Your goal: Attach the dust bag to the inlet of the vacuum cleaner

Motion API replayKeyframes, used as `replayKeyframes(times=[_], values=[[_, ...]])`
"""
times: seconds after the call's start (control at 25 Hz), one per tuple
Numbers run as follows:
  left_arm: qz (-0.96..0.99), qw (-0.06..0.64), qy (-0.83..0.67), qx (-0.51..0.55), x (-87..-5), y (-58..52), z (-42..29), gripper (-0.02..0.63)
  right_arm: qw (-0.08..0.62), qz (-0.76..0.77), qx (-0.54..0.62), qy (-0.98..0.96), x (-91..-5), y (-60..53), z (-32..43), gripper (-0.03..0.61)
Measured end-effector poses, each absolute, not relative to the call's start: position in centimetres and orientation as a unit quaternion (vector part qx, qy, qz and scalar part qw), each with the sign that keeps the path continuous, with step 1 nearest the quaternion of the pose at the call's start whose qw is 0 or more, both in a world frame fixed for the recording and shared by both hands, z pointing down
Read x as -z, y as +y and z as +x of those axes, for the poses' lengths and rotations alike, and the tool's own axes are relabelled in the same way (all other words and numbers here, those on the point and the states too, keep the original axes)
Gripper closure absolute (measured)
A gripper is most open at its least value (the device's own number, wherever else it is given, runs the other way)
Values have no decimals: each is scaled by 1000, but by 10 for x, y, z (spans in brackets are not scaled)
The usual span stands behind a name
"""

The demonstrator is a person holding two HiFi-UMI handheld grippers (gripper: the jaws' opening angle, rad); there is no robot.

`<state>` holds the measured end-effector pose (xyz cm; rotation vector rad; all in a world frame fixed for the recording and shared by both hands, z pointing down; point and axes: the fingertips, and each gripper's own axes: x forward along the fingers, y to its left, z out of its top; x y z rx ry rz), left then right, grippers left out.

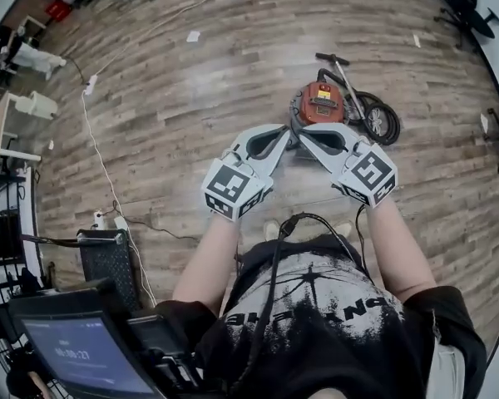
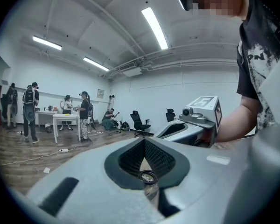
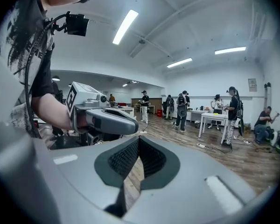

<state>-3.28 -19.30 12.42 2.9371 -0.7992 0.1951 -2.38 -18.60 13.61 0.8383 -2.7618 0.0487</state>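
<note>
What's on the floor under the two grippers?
An orange vacuum cleaner stands on the wood floor. The left gripper and right gripper cover its near side, so the inlet and any dust bag are hidden.

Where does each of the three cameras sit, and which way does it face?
Head view: on the person's head, facing steeply down at the vacuum cleaner; shows shirt, left hand-held gripper, right hand-held gripper.
Left gripper view: on that gripper, facing across the room over its shut jaws; shows the right forearm.
Right gripper view: likewise, jaws shut; shows the left forearm.
Shared: both gripper views show the white table and each other's gripper.
</note>
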Motion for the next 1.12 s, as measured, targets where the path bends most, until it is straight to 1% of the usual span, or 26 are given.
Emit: replayKeyframes(times=[0.16, 0.36, 0.84, 1.12], values=[[961, 42, -270, -52, -110, -190, -45, 614, 117, 287, -7, -951, -118, -185, -35, 574], [957, 51, -284, -38, -107, -194, -62, 614, 125, 285, 7, -950, -115, -185, -47, 574], [955, 8, -294, -45, -92, -177, -83, 614, 80, 300, 1, -951, -99, -183, -46, 574], [950, 0, -308, -52, -93, -179, -93, 614, 92, 284, 13, -954, -111, -181, -58, 574]])
